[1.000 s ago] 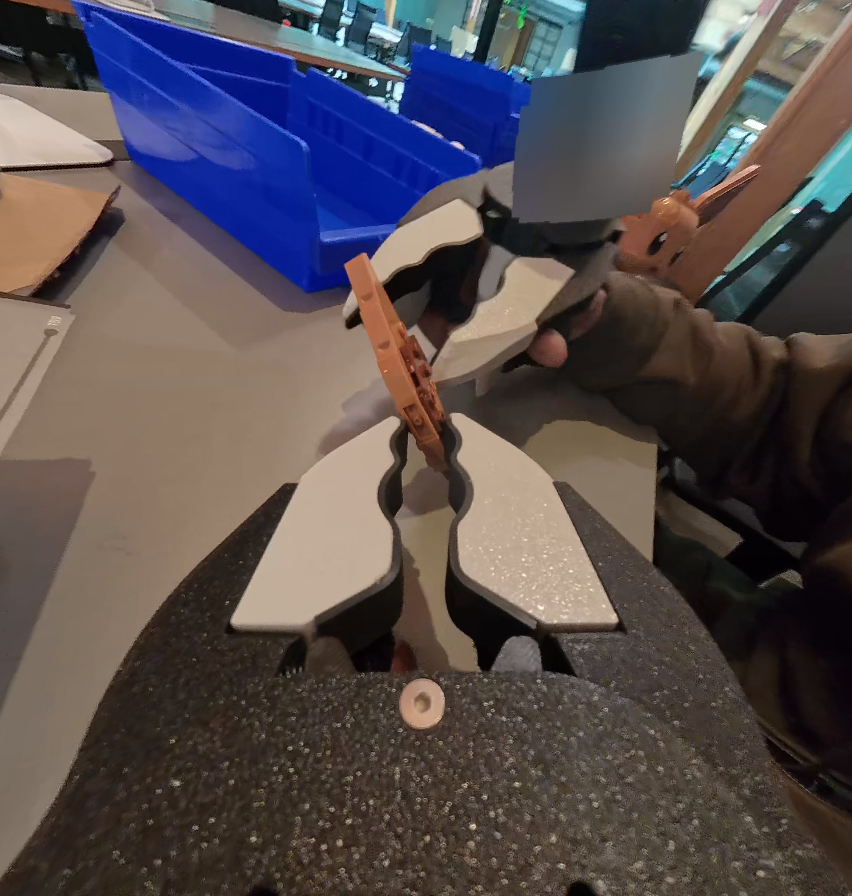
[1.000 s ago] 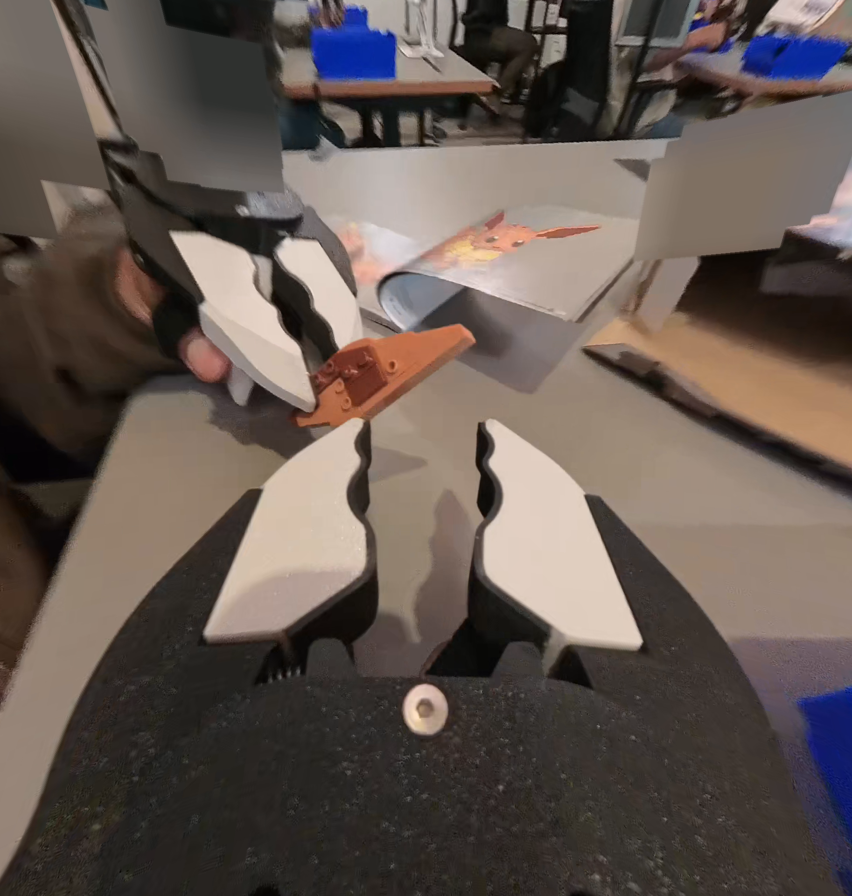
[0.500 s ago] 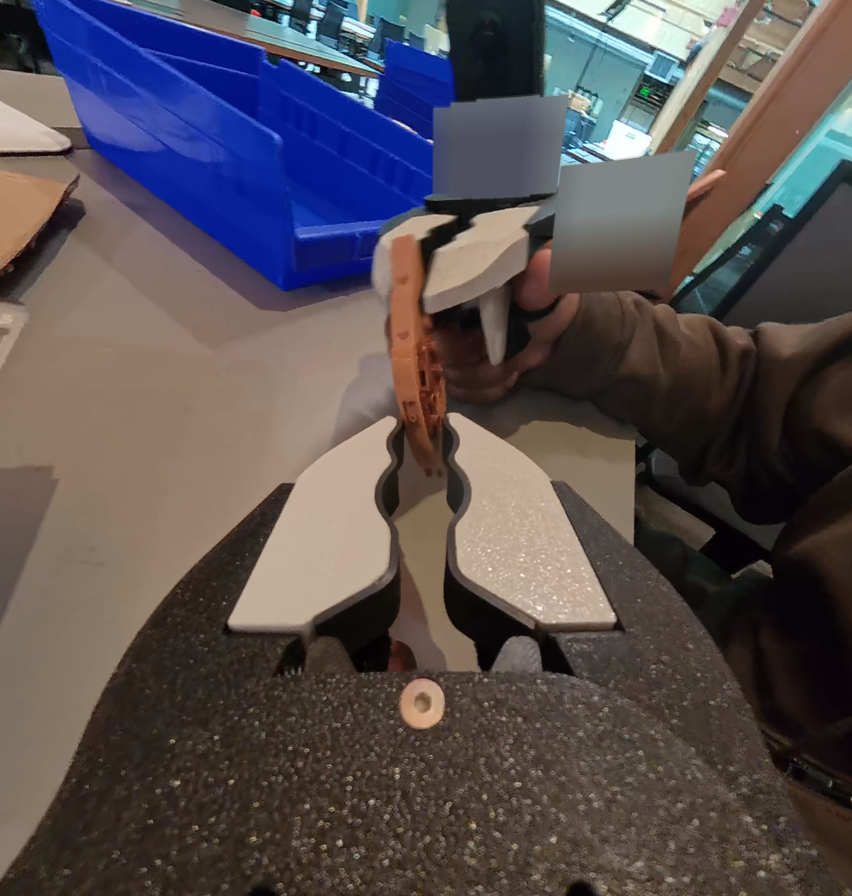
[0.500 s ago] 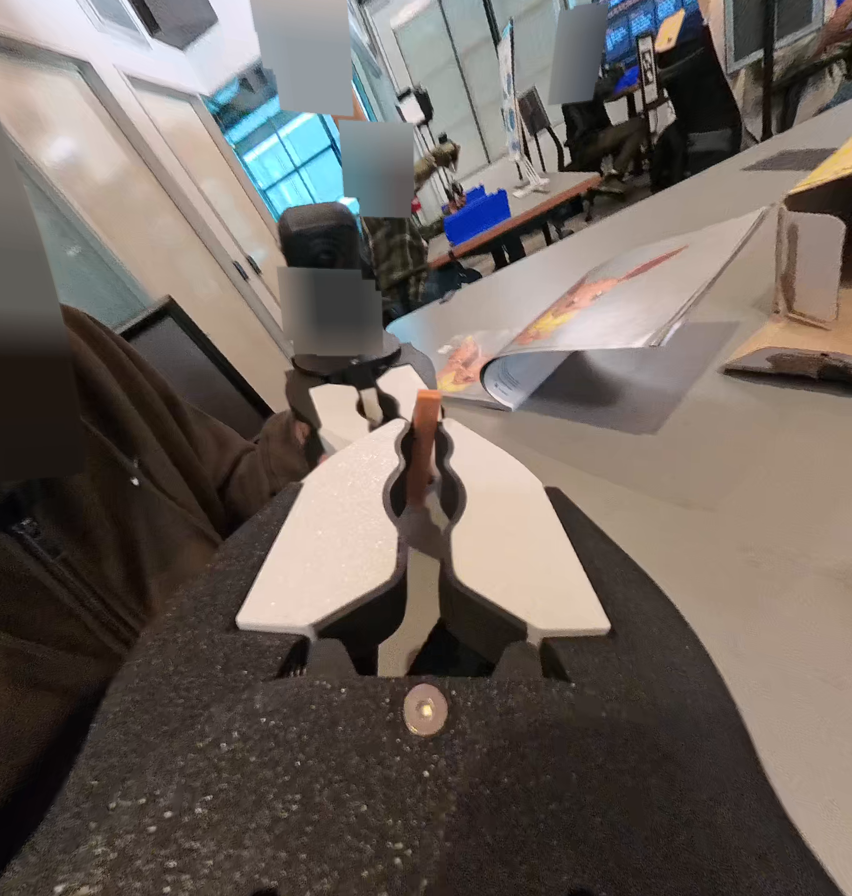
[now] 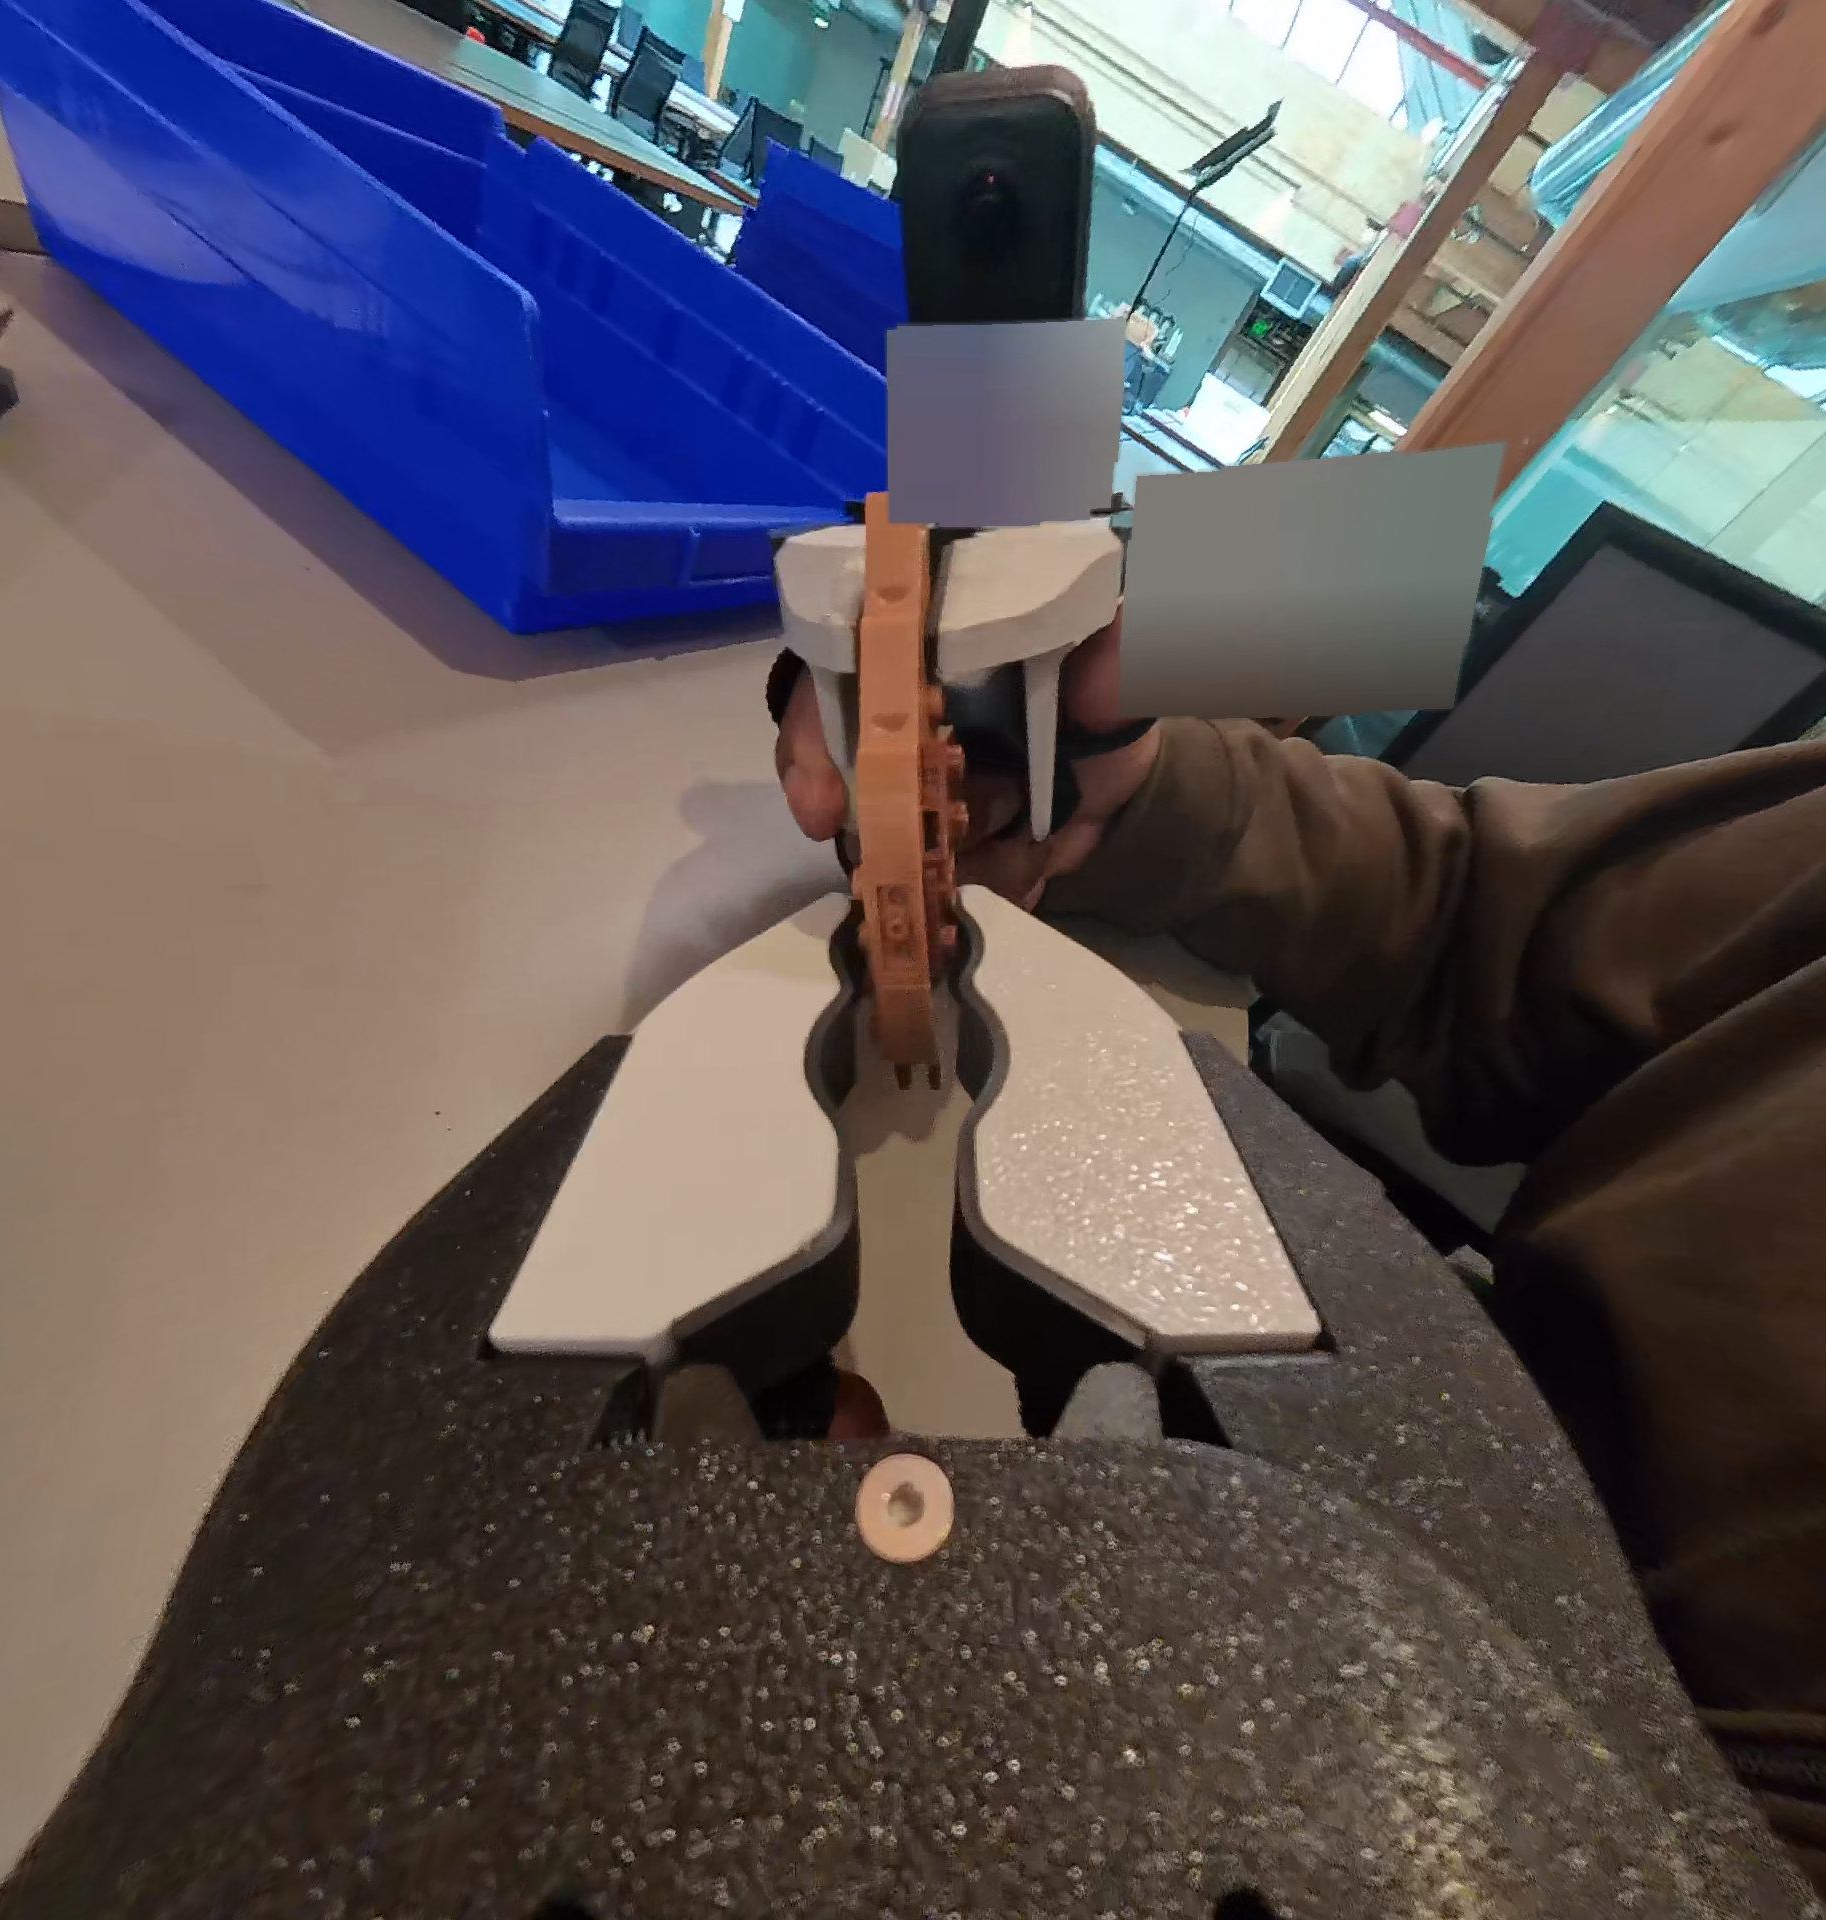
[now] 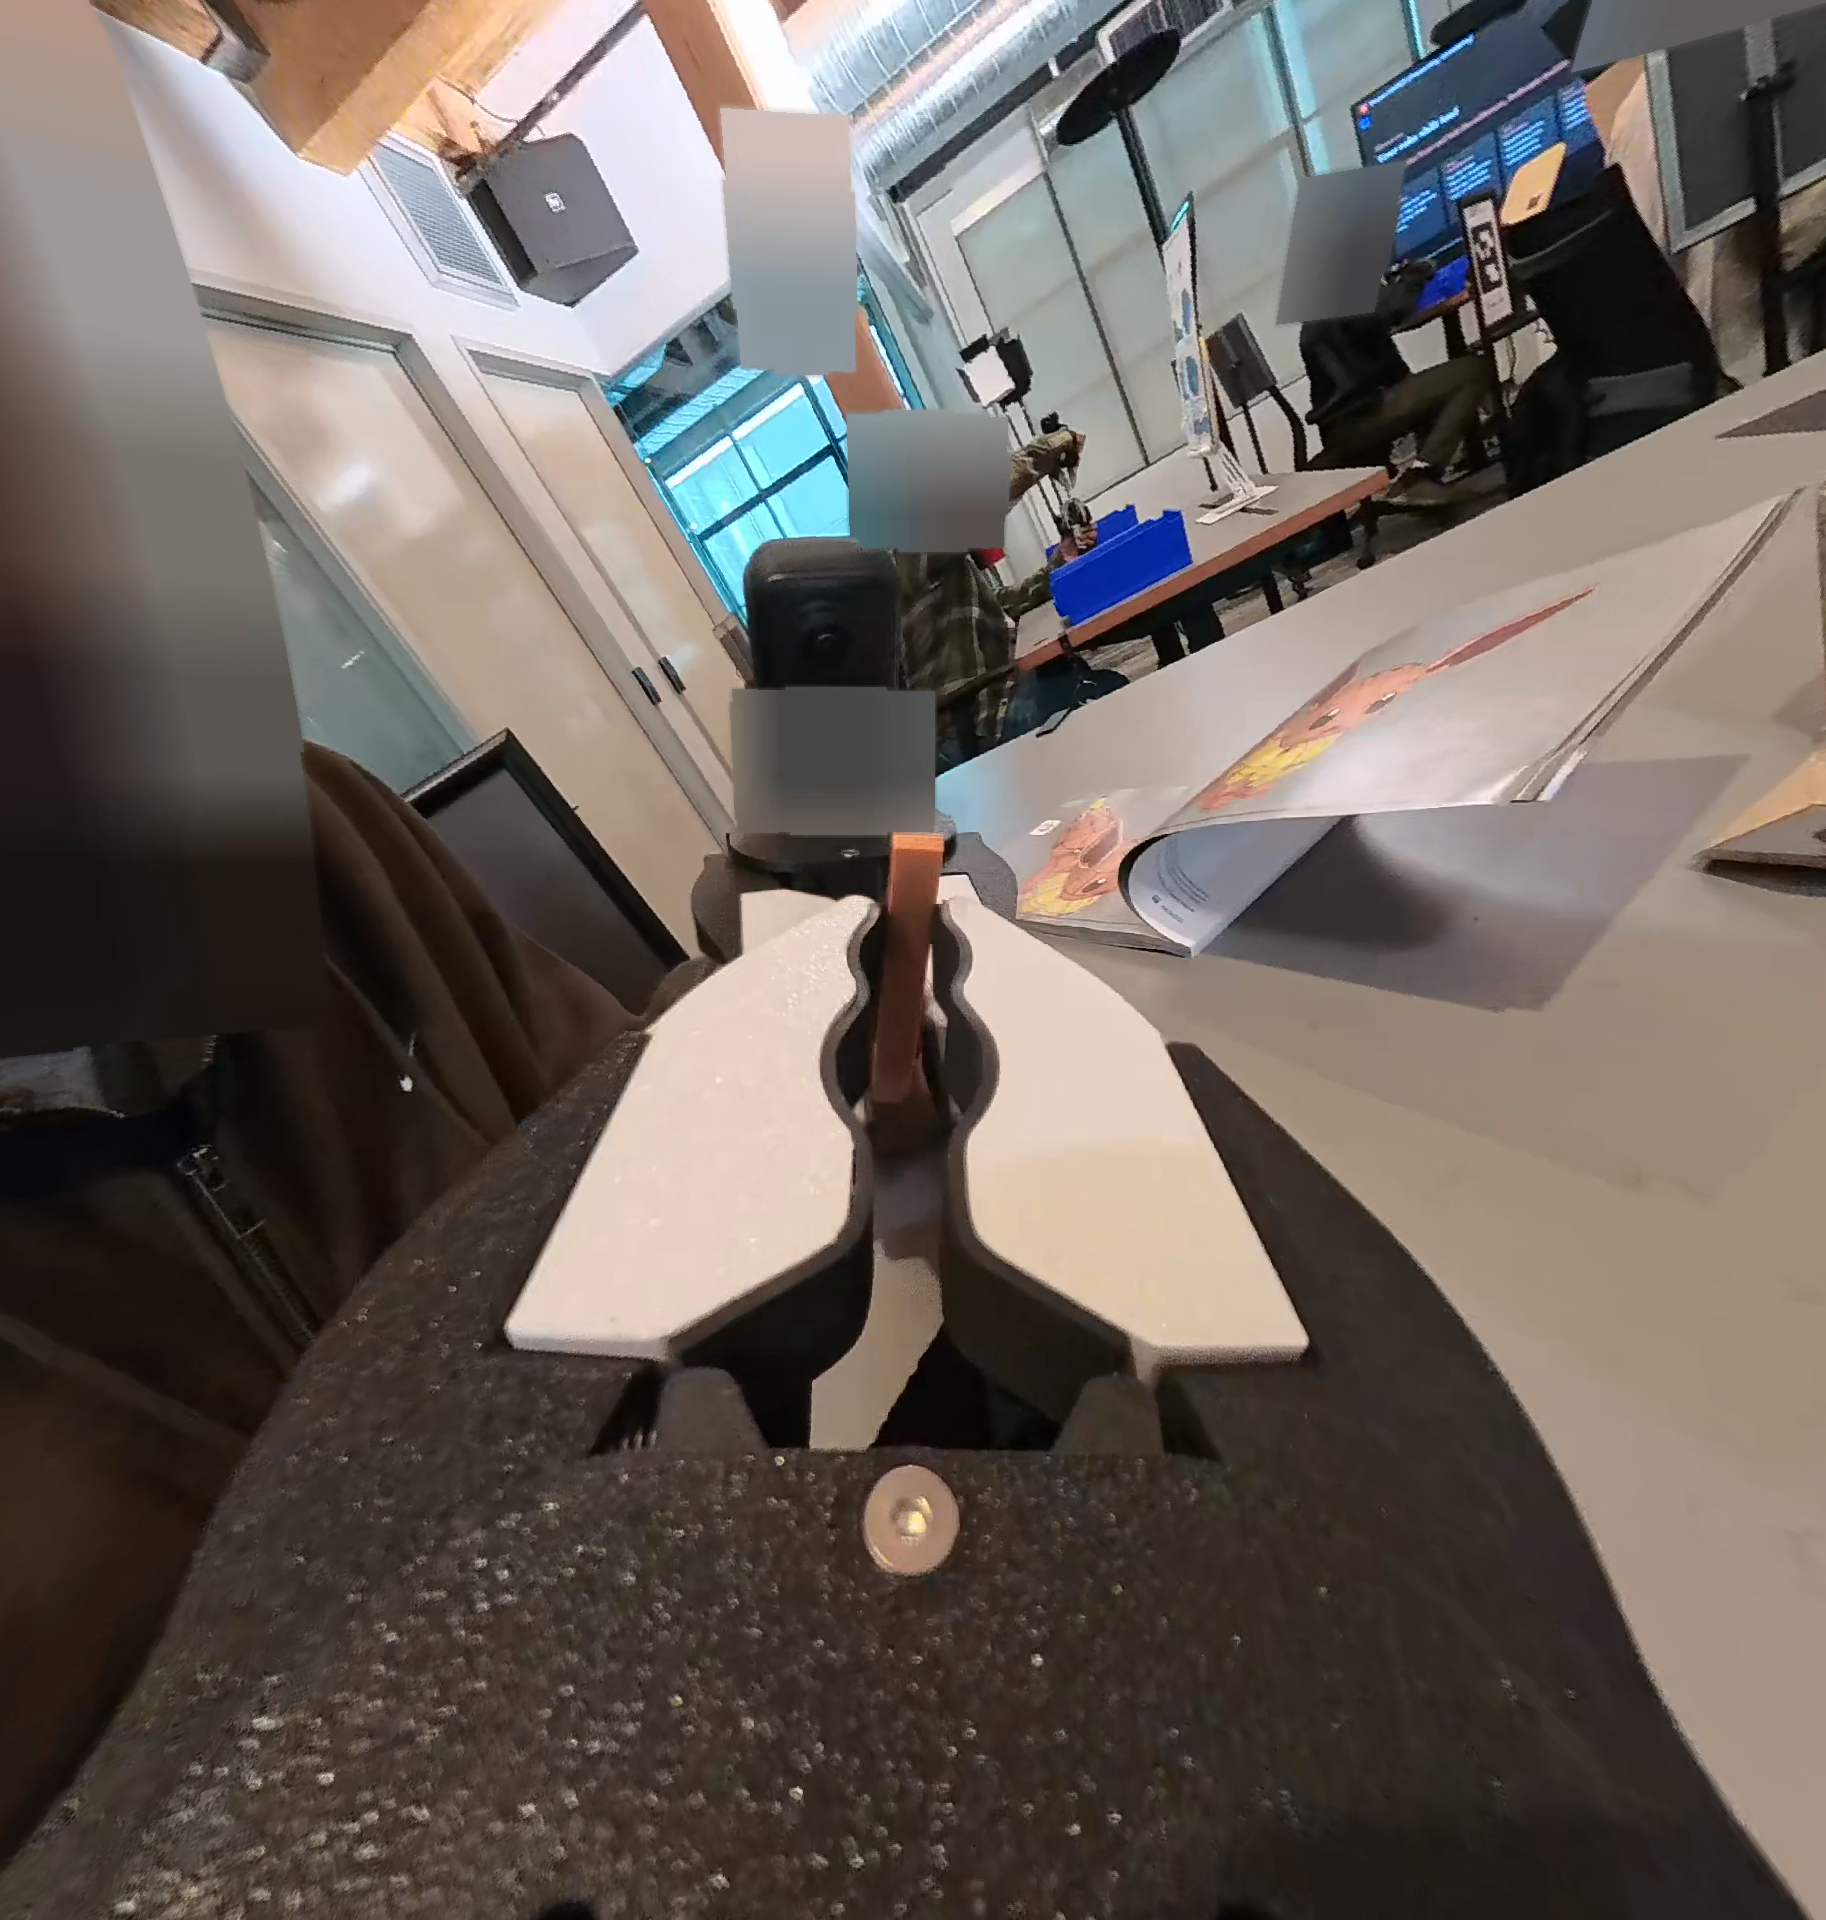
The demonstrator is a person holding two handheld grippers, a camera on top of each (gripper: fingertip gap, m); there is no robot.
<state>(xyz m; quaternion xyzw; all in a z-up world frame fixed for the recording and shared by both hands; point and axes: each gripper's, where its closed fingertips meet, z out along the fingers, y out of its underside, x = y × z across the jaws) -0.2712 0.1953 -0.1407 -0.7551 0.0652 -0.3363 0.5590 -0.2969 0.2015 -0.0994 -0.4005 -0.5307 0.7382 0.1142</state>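
Change since a second ago: right tongs [image 6: 904, 925], then spread wide and bare beside the piece, now pinched on the far end of the orange-brown brick assembly [image 5: 893, 790], pads pressed to both faces. Left tongs [image 5: 904, 935] unchanged, narrowed on the near end of the same piece, pads against both sides. Assembly tilted leftward before, now standing edge-on and near upright between the two facing tongs, clear above the grey desk [image 5: 265, 935]. Long axis running from left tongs up toward right tongs; thin edge facing each camera; studded side turned rightward in the left wrist view. From the right wrist view, only a narrow orange-brown strip visible, rising past the fingertips. Lower end sunk into the wavy hollow of the left tongs, partly hidden; upper end cut off behind a blur patch. Exact shape of the flat faces hard to make out edge-on. Gloved hand [image 5: 815, 748] and brown sleeve [image 5: 1408, 935] behind the right tongs, fingers partly hidden. Blue bin [image 5: 369, 364] well apart on the desk, its left end cut off. Open booklet [image 6: 1408, 748] lying on the desk to the right.
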